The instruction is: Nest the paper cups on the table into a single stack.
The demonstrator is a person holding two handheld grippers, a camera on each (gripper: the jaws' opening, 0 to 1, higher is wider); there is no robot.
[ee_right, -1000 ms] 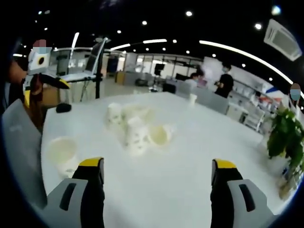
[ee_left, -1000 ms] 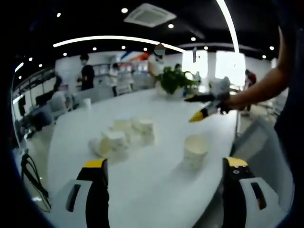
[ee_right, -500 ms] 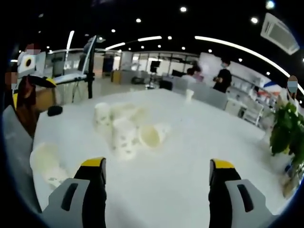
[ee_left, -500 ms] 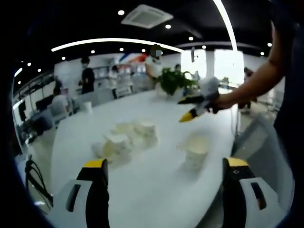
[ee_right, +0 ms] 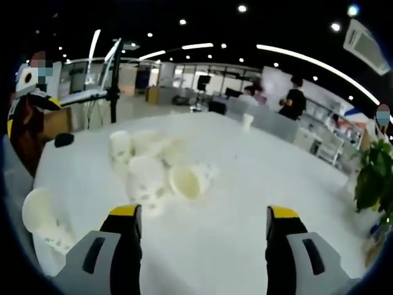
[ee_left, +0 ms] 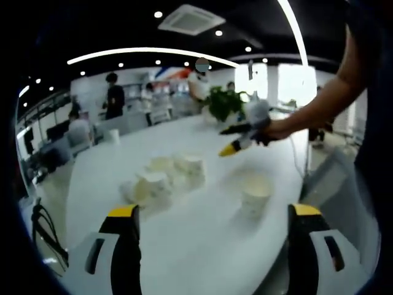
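A smooth white finish with a soft sheen is presented by the table (ee_left: 202, 239), and pale reflections of the ceiling lights are carried on it. The cups (ee_right: 150, 172) at centre are seen as matt white paper with a faint printed pattern; the same matt paper is noted on the lone cup (ee_left: 255, 193) at right of centre in the left gripper view. The left gripper (ee_left: 212, 212) and right gripper (ee_right: 202, 212) are made up of grey moulded plastic, black jaws and glossy yellow tips. Leafy green foliage is shown by the plant (ee_left: 224, 103).
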